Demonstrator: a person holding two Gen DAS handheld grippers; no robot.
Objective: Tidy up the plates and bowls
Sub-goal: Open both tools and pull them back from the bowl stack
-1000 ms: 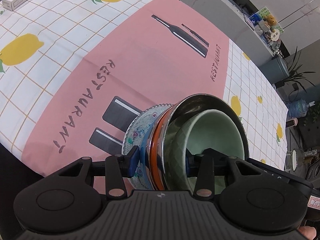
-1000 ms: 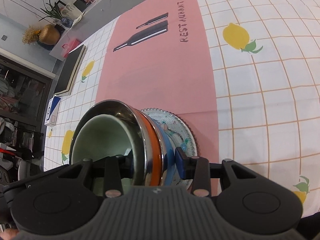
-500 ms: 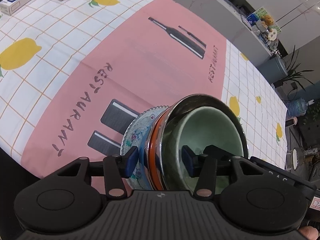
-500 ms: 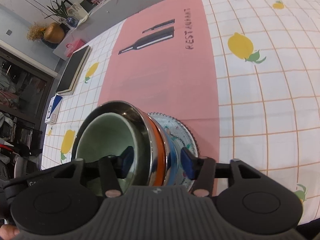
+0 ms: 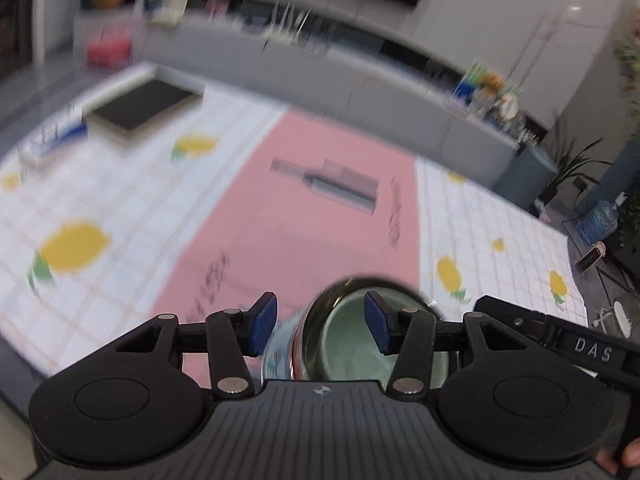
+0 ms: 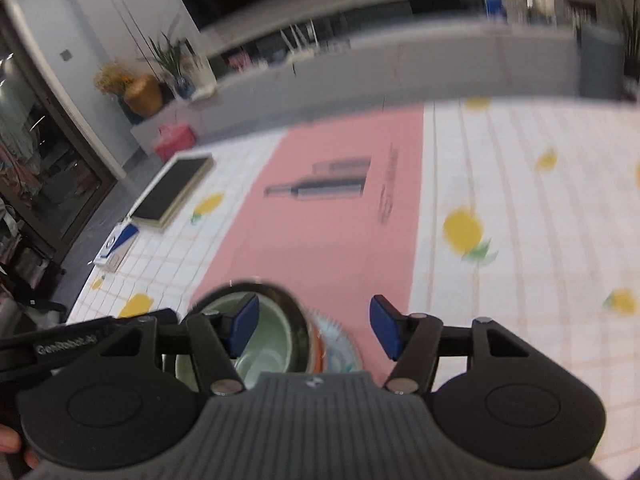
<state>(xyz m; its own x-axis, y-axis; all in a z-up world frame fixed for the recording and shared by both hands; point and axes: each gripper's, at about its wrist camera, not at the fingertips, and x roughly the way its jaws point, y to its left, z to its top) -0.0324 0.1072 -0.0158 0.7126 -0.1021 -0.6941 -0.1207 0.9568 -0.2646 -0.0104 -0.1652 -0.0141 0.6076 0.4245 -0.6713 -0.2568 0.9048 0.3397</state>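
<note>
Stack of crockery [image 5: 360, 340]: green bowl nested in steel bowl on patterned plate, resting on tabletop's pink strip [image 5: 304, 216]. Left gripper [image 5: 318, 322] above stack, jaws apart, empty; right gripper [image 6: 314, 330] likewise, jaws opening. Stacking looks complete; next, withdraw without nudging the stack.

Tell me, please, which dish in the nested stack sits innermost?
The pale green bowl. It nests inside the shiny steel bowl, whose dark rim rings it, while the patterned blue plate lies outermost, beneath both.
</note>
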